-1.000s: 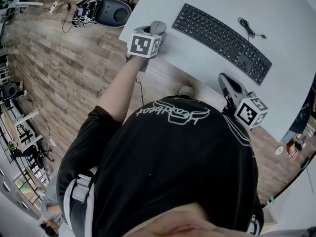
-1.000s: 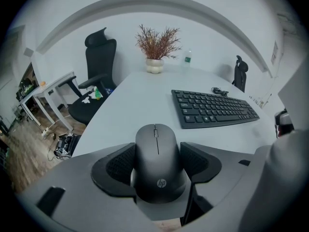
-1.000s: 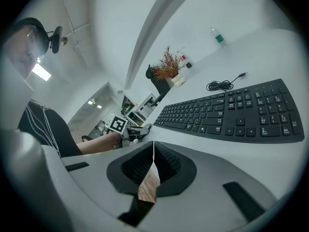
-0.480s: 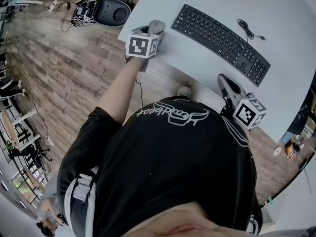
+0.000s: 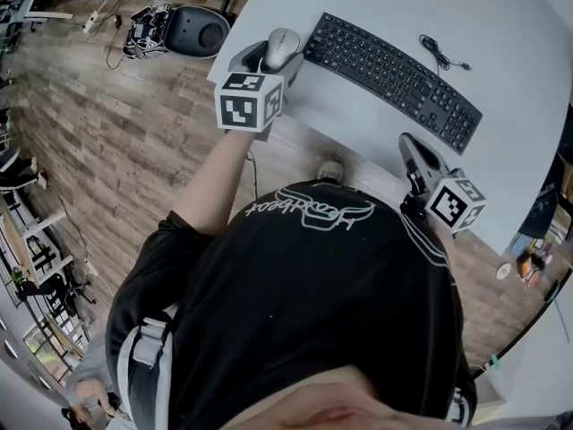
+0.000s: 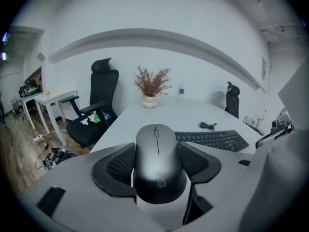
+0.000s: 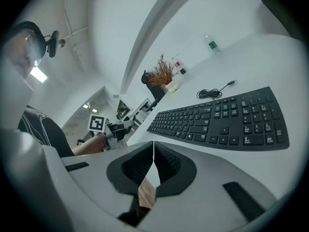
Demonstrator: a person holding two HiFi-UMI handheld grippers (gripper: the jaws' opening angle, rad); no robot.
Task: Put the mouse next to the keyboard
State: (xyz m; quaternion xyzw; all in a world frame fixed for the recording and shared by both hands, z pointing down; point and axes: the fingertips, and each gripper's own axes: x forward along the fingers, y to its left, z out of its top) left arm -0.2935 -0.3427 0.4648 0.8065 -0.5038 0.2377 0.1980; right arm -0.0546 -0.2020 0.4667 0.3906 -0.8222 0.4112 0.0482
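A dark grey mouse (image 6: 158,163) sits between the pads of my left gripper (image 6: 159,166), which is shut on it and holds it above the white table (image 6: 159,115). In the head view the mouse (image 5: 281,47) is over the table's left end, just left of the black keyboard (image 5: 390,77). From the left gripper view the keyboard (image 6: 212,140) lies ahead to the right. My right gripper (image 7: 152,164) is shut with nothing in it, at the table's near edge by the keyboard (image 7: 227,122); the head view shows this right gripper (image 5: 414,153) near the keyboard's right end.
A black coiled cable (image 5: 436,49) lies beyond the keyboard. A vase of dried twigs (image 6: 150,87) and a small bottle (image 6: 181,89) stand at the table's far end. Black office chairs (image 6: 94,112) are around the table. A black chair base (image 5: 192,27) is on the wood floor to the left.
My left gripper has risen with the mouse, lifting it off the table's left end. The right gripper has stayed put.
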